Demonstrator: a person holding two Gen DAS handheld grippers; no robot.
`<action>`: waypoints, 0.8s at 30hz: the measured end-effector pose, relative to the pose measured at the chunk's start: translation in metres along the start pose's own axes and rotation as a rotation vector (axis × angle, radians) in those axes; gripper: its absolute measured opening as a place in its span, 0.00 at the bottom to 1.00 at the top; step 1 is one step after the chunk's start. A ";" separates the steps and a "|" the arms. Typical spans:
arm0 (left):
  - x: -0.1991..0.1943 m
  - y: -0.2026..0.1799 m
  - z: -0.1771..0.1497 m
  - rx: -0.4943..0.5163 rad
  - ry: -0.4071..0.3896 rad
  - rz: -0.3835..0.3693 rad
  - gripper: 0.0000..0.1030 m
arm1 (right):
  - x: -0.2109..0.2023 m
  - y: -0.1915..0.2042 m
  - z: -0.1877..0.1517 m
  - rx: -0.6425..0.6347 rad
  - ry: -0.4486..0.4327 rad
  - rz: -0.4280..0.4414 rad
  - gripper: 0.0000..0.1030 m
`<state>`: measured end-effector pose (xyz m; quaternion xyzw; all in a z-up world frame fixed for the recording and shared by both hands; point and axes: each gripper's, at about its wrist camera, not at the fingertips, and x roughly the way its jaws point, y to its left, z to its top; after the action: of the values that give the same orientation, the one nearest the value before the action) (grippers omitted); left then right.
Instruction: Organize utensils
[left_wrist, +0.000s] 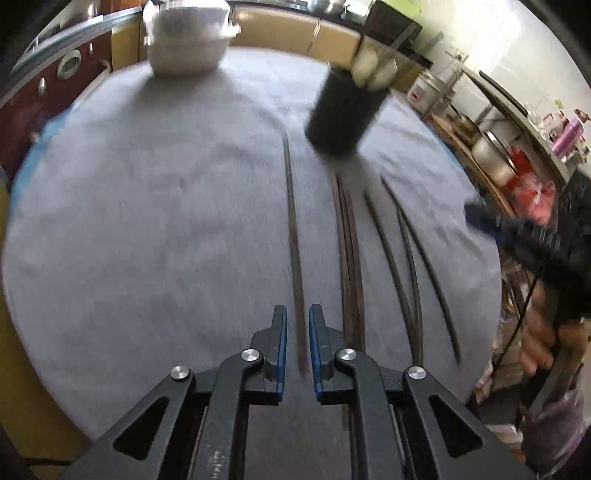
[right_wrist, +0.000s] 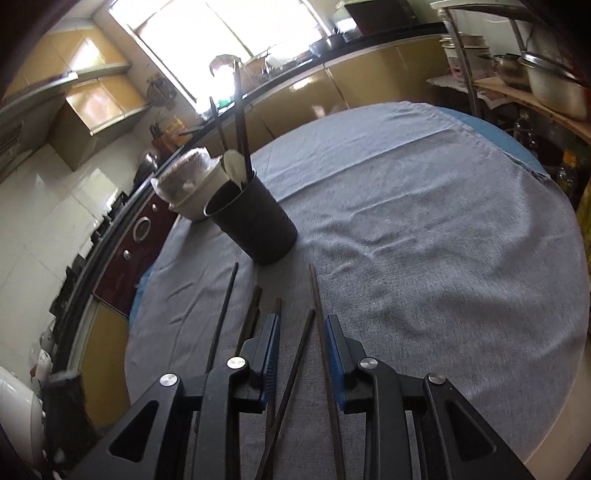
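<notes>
Lying on the grey cloth (right_wrist: 424, 229) over the counter, several loose chopsticks (right_wrist: 221, 321) point toward the black holder (right_wrist: 255, 225), which stands upright with a white spoon and two sticks inside. The left gripper (left_wrist: 297, 314) hovers with its jaws narrowly spread over one chopstick (left_wrist: 291, 229) that runs between them, unpinched, left of the holder (left_wrist: 341, 110). The right gripper (right_wrist: 302, 325) has its jaws spread around two chopsticks (right_wrist: 319, 317) nearer than the holder, touching neither.

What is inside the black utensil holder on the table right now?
In the black utensil holder, two dark chopsticks stand upright beside a white spoon. The opaque wall hides their lower ends and anything at the bottom. More chopsticks lie on the grey cloth outside.
</notes>
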<state>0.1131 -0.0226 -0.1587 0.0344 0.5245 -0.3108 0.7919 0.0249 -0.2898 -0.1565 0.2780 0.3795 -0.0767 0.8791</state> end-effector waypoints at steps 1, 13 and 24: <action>0.002 -0.001 0.017 0.011 -0.015 0.011 0.11 | 0.006 0.002 0.005 -0.016 0.019 -0.013 0.26; 0.088 0.000 0.111 -0.016 0.106 0.055 0.17 | 0.094 0.018 0.050 -0.152 0.262 -0.086 0.26; 0.109 -0.005 0.132 -0.028 0.064 0.088 0.09 | 0.129 0.039 0.041 -0.319 0.308 -0.229 0.06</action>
<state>0.2448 -0.1261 -0.1910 0.0561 0.5518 -0.2671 0.7880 0.1542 -0.2694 -0.2085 0.0992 0.5454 -0.0715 0.8292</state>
